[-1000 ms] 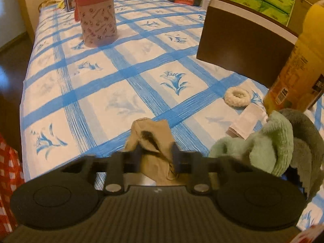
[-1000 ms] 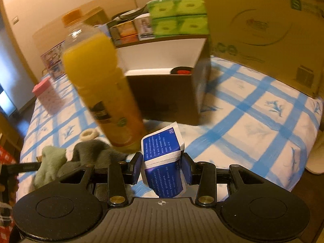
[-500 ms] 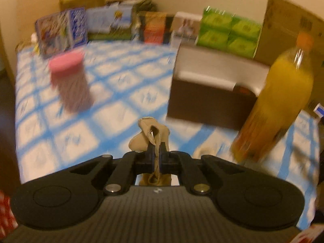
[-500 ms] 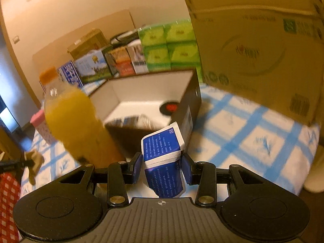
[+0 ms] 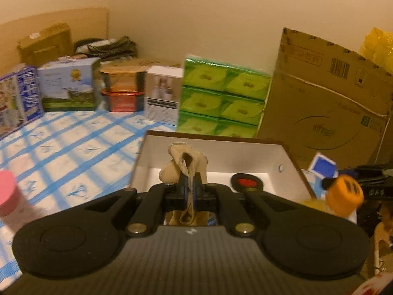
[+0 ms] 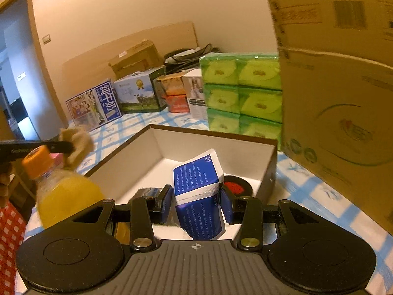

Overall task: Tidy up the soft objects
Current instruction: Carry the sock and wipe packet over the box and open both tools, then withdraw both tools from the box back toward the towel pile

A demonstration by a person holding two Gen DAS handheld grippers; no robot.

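A: How far along is the sorting?

B: The beige sock (image 5: 188,162) hangs limp, pinched in the fully closed left gripper (image 5: 188,191) over the open box (image 5: 221,147). The right gripper (image 6: 196,202) clamps a blue tissue pack (image 6: 196,179) there too.

A: What's left?

B: Neither is dropped yet; a red-and-black disc (image 5: 246,183) already lies inside.
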